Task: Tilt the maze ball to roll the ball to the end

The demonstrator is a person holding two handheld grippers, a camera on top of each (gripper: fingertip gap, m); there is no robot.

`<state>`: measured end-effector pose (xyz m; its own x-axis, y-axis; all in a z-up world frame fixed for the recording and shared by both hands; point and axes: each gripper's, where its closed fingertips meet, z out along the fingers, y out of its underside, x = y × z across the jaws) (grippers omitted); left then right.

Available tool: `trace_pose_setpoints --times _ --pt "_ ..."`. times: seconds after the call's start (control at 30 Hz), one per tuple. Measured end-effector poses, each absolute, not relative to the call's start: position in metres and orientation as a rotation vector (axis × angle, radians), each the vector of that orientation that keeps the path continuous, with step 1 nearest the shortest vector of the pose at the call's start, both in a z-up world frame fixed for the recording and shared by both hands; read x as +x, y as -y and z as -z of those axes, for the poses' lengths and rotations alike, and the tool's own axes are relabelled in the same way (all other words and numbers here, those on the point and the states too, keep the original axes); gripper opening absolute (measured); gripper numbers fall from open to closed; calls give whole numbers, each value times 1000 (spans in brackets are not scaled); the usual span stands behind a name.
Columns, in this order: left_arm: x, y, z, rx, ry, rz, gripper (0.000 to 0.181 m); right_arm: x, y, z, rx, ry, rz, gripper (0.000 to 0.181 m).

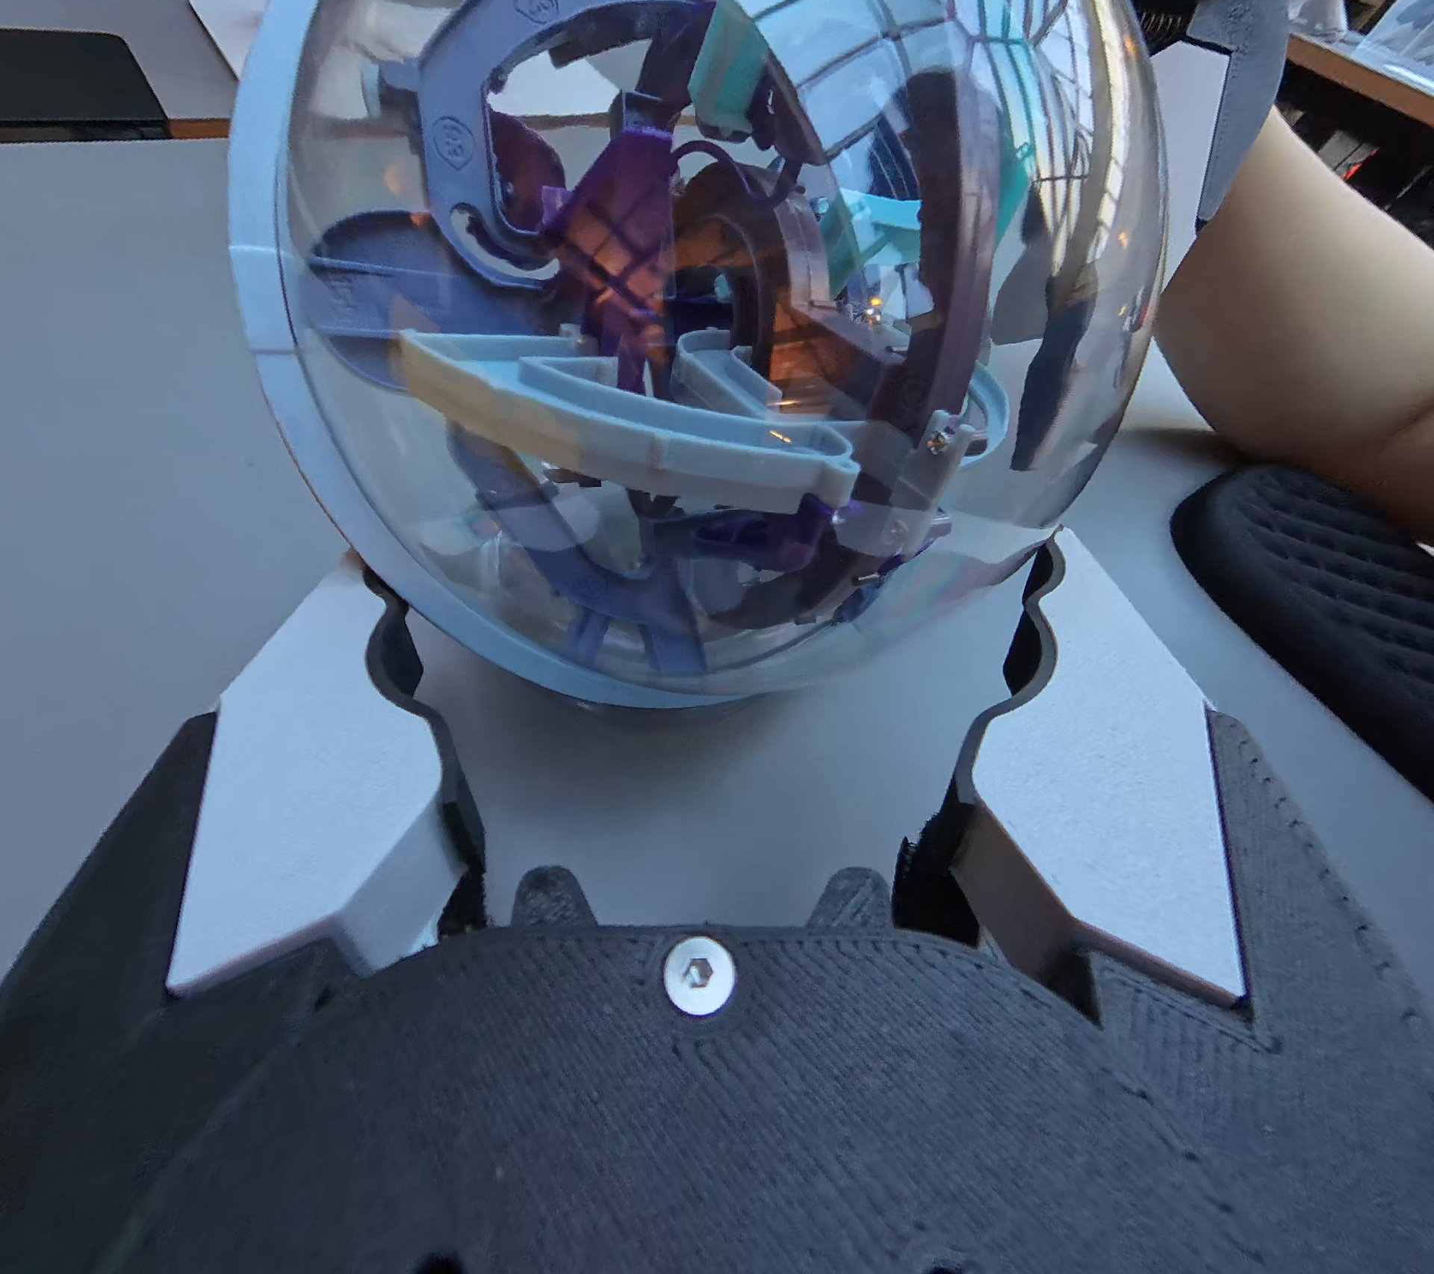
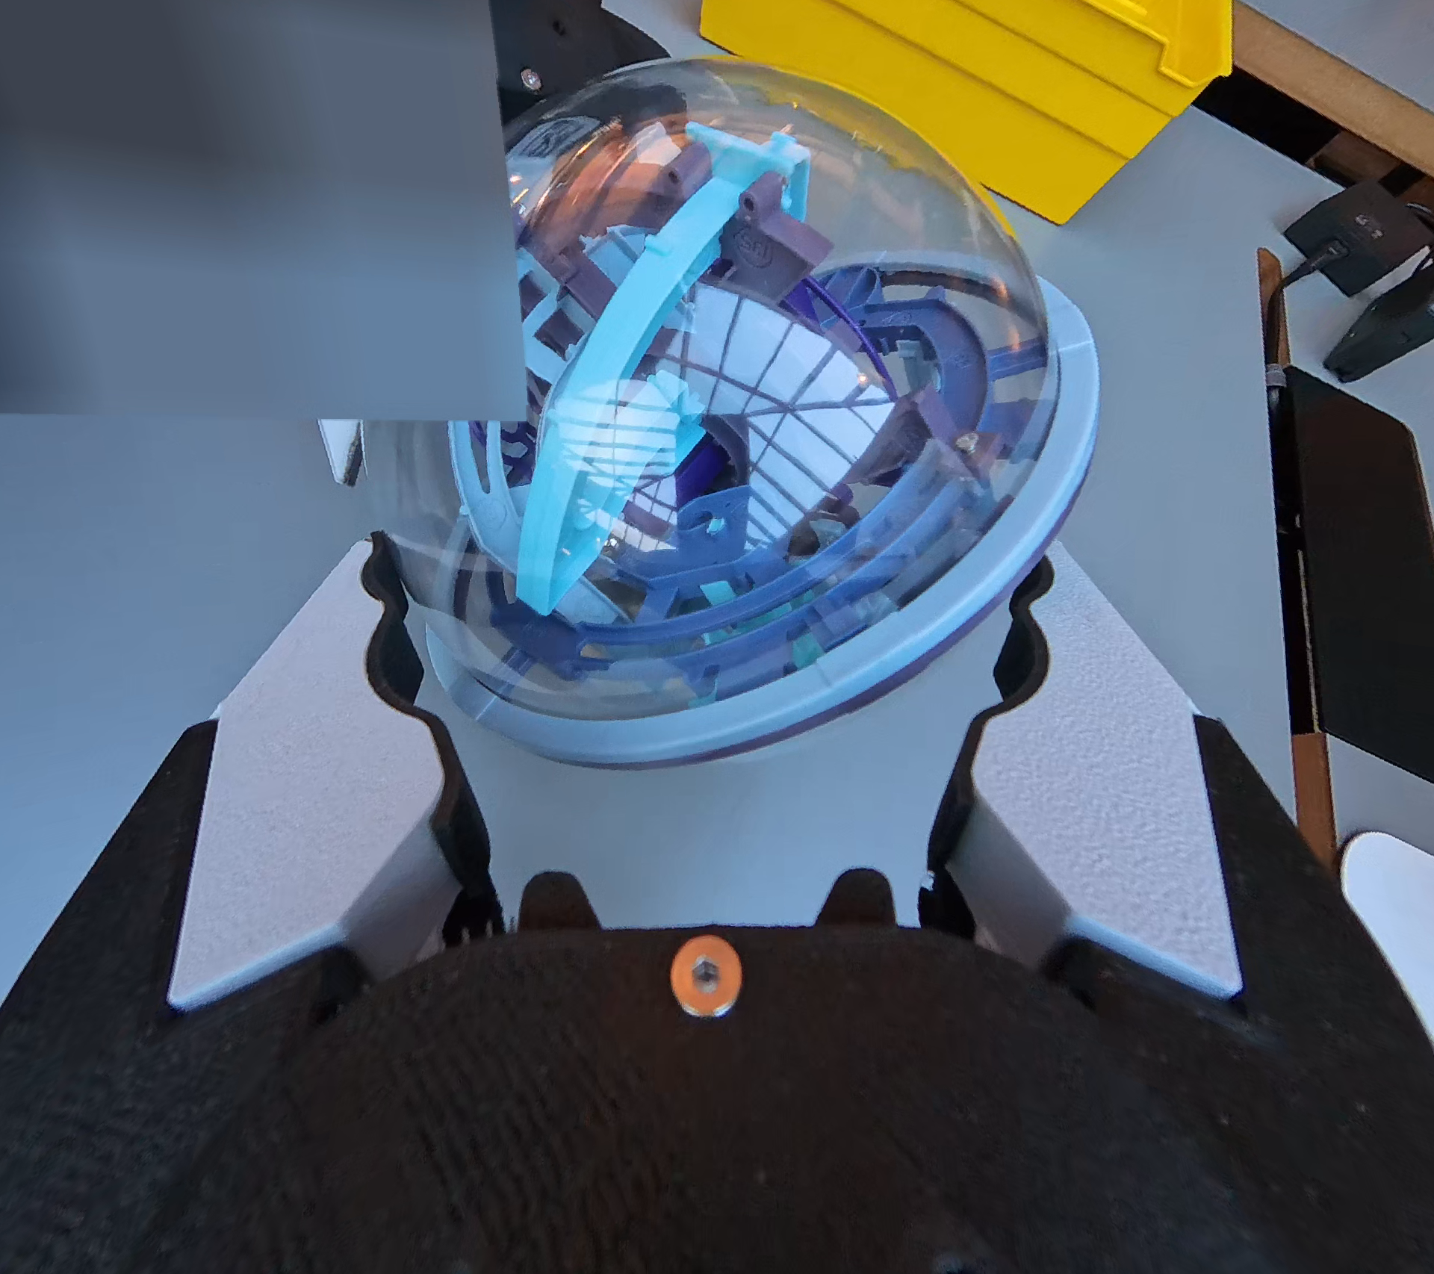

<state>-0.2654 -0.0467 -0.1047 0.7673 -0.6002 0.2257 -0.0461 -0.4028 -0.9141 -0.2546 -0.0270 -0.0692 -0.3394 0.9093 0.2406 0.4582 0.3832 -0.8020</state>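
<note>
Both grippers' wide-spread fingers [image 1: 1032, 616] cradle the tilted maze ball [image 1: 698, 275] above the bench [image 1: 116, 422], its small ball's progress undeterminable.

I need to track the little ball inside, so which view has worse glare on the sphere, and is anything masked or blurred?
Left wrist view: broad window reflections cover the upper dome of the maze ball, hiding tracks. Right wrist view: the shell is mostly clear with small glints, but a blurred patch covers its upper left.
</note>
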Motion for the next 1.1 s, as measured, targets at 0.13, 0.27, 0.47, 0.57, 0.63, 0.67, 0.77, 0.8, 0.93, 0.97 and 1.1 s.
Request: trace_pose_setpoints --times 0.13,0.27,0.47,0.57,0.63,0.67,0.77,0.8,0.93,0.97,1.1 --pt "-265 45 109 -1936 -505 622 155 -256 28 69 -1173 1933 -844 152" --pt "-264 44 114 -1962 -516 603 157 -256 28 68 -1176 1918 -856 152" --pt "-263 44 115 -1968 -517 612 157 -256 28 68 -1172 1918 -844 153" --pt "-263 44 115 -1969 -518 622 157 -256 28 68 -1173 1912 -855 153" --pt "-263 45 116 -1976 -525 641 156 -256 29 67 -1172 1906 -865 153" --pt "-262 45 117 -1980 -526 651 156 -256 29 67 -1171 1903 -868 153" --pt "-262 45 118 -1990 -530 660 156 -256 29 66 -1165 1897 -874 153" --pt "-262 45 118 -1990 -532 657 156 -256 29 66 -1163 1897 -872 153" --pt "-262 45 118 -1988 -533 658 155 -256 28 66 -1157 1895 -865 153" --pt "-262 45 117 -1987 -534 660 155 -256 28 66 -1156 1889 -869 153" --pt "-264 43 112 -1947 -526 624 155 -256 27 68 -1175 1862 -895 152"
